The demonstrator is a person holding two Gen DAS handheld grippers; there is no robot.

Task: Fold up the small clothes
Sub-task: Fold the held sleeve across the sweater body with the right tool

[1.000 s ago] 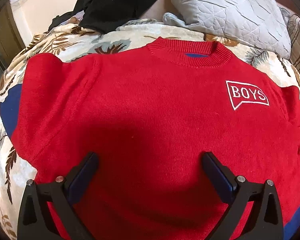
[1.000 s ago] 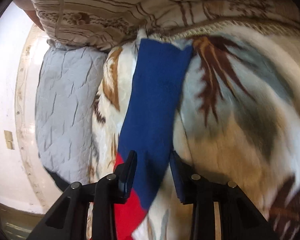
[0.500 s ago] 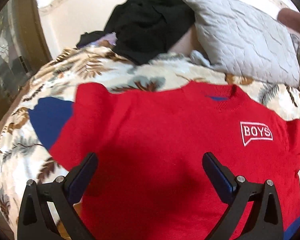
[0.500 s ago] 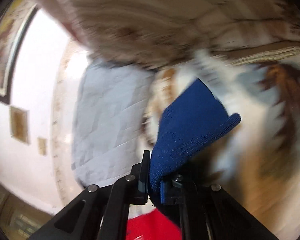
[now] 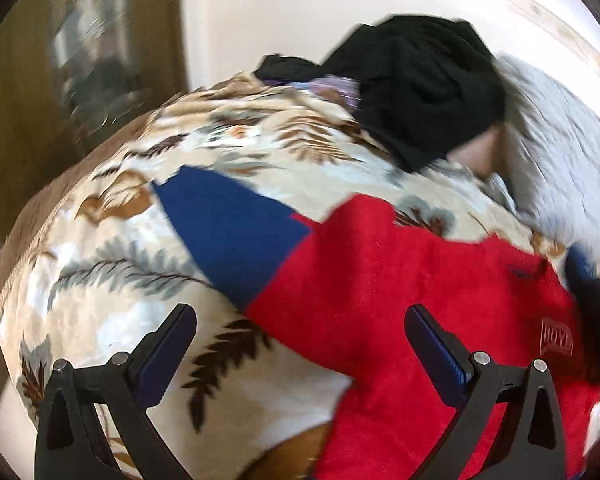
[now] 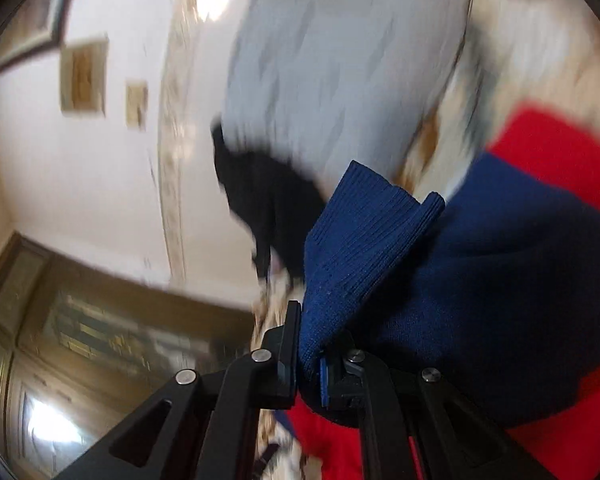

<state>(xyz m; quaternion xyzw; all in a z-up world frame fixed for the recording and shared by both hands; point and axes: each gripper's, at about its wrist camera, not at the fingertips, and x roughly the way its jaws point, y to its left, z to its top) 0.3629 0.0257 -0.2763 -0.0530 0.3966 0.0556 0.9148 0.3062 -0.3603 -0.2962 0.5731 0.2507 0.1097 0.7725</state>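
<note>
A white-outlined flag-shaped badge (image 5: pixel 557 342) sits on the chest of the red sweater (image 5: pixel 404 320); blur and angle leave its lettering unreadable. No other writing is legible in either view.

The sweater lies on the leaf-patterned blanket (image 5: pixel 112 280) covering the bed. Its body occupies the lower right of the left wrist view, and one blue sleeve (image 5: pixel 228 236) stretches flat across the blanket toward the upper left.

The left tool (image 5: pixel 300 344) hangs above the blanket with its jaws spread wide and nothing between them. One finger stands over bare blanket, the other over red knit; the seam where the blue sleeve meets the red body falls just ahead of the gap.

The right tool (image 6: pixel 310 360) has its jaws closed tightly on the other blue sleeve (image 6: pixel 460 300) close to its ribbed cuff (image 6: pixel 364 224), which stands up beyond the fingertips. The sleeve is lifted and bunched, with red knit visible beneath and beside it.

Behind the sweater lie a black garment (image 5: pixel 420 92) and a grey quilted pillow (image 5: pixel 560 140), against a pale wall.
</note>
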